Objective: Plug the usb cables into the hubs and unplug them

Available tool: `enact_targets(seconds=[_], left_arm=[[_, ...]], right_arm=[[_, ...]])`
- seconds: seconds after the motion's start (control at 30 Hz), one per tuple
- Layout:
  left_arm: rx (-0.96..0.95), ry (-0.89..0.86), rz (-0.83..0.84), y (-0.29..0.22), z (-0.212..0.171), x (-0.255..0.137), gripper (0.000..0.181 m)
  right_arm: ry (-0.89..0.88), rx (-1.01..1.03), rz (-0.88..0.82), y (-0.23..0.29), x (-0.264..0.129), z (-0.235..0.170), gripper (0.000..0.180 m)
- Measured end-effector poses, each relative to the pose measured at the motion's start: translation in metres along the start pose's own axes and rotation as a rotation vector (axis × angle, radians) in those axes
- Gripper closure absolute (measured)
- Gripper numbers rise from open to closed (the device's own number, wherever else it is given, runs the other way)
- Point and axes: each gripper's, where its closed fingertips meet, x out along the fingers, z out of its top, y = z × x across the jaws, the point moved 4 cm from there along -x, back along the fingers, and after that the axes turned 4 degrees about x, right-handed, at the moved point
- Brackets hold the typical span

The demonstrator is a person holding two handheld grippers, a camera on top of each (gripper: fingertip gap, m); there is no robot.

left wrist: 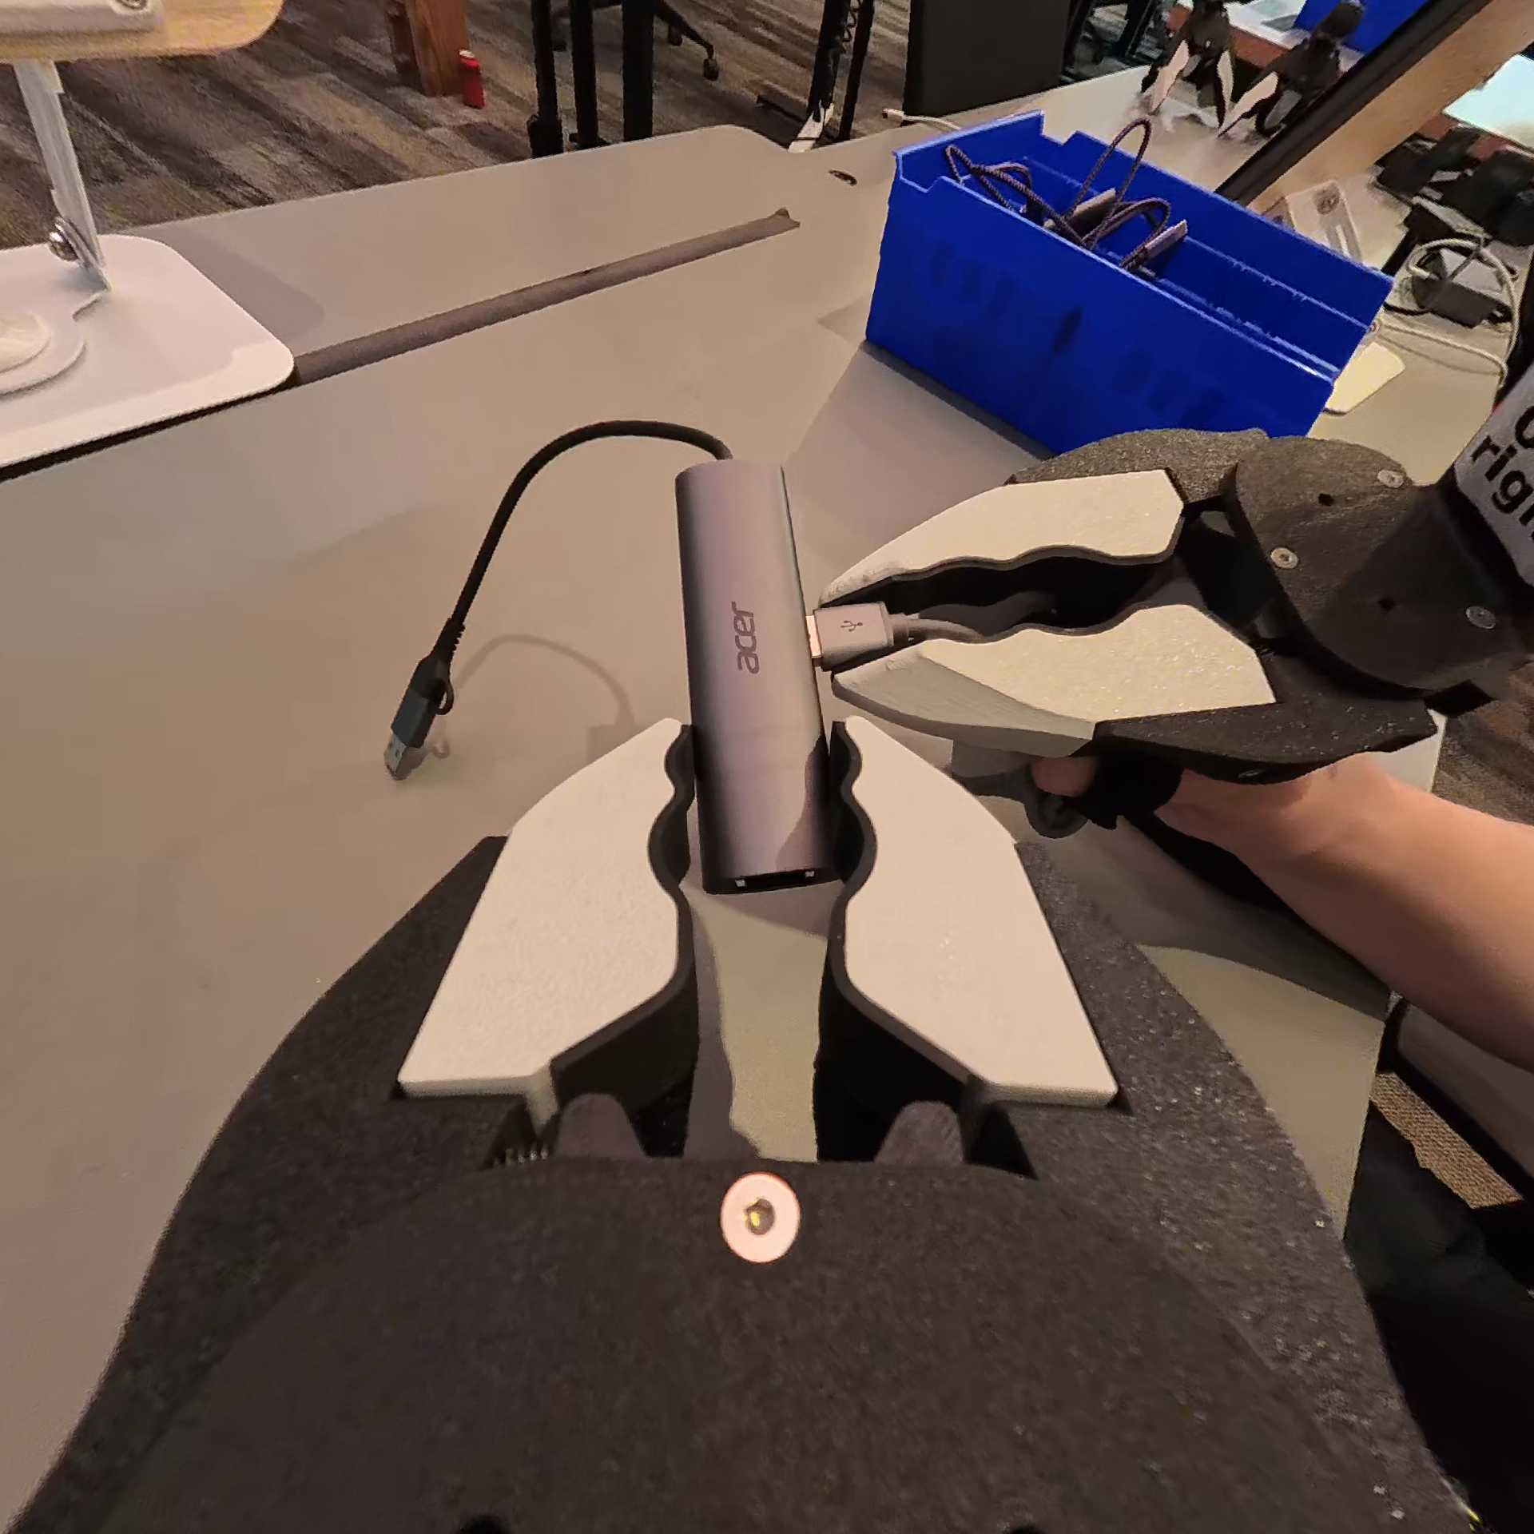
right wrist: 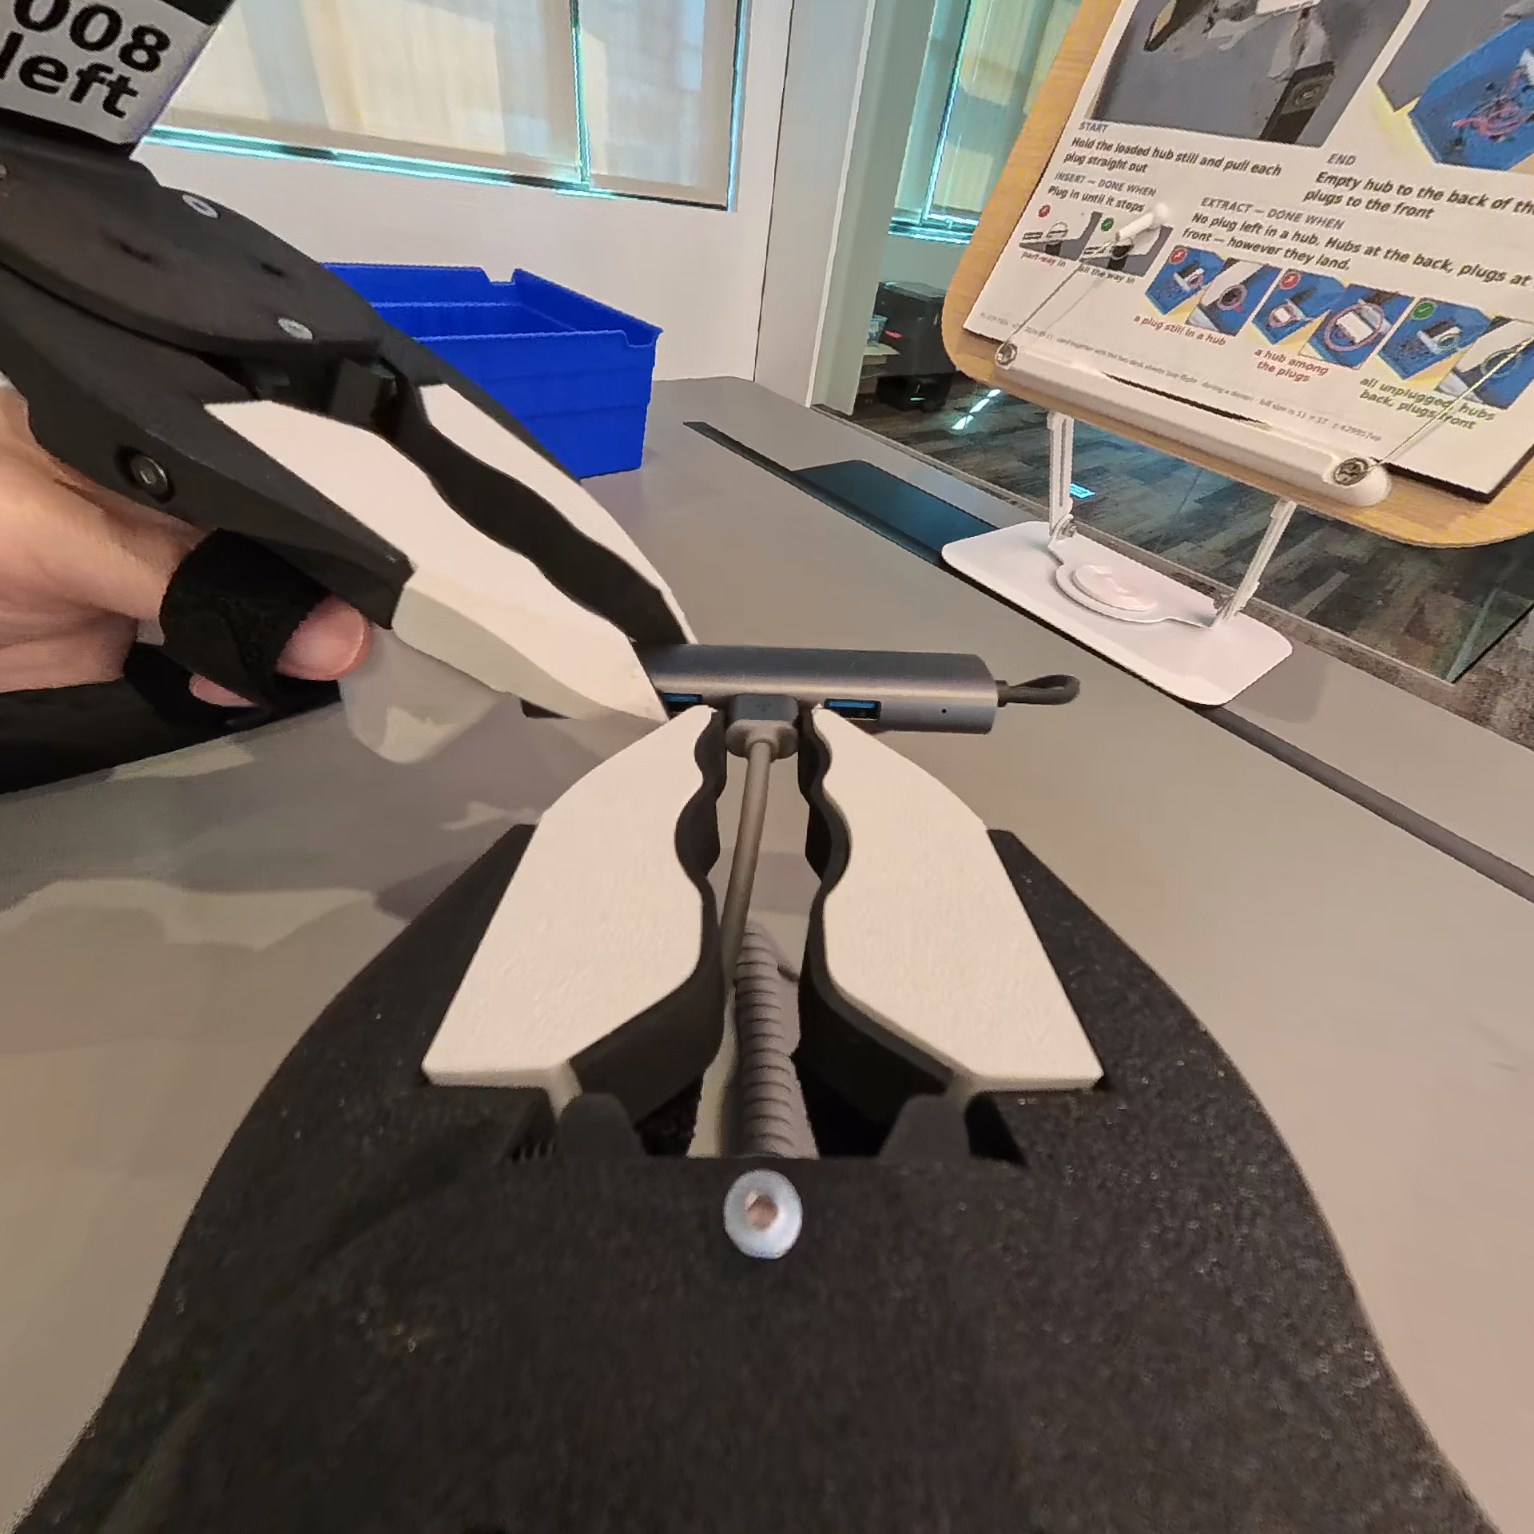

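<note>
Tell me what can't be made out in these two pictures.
- Left wrist view: the hub's side ports face away, so how deep the plug sits is unclear.
- Right wrist view: the left gripper covers the hub's near end.
- Left wrist view: the blue bin's contents are mostly walled off.

Office, desks point(left wrist: 498, 274), carpet point(left wrist: 207, 124) (rolling chairs)
</note>
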Motion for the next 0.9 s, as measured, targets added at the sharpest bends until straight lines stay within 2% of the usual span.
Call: enact_targets(seconds=[0.17,0.9], left_arm=[[0.064,0.048,0.029,-0.0007,-0.004,0.0002,0.15],[0.102,0.061,0.047,-0.0017,-0.0053,-0.0044,0.15]], right_arm=[[0.017,-0.029,0.004,0.0019,0.0012,-0.0018,0.163],[0.027,-0.084,0.031,0.0051,0.0022,-0.0038,0.163]])
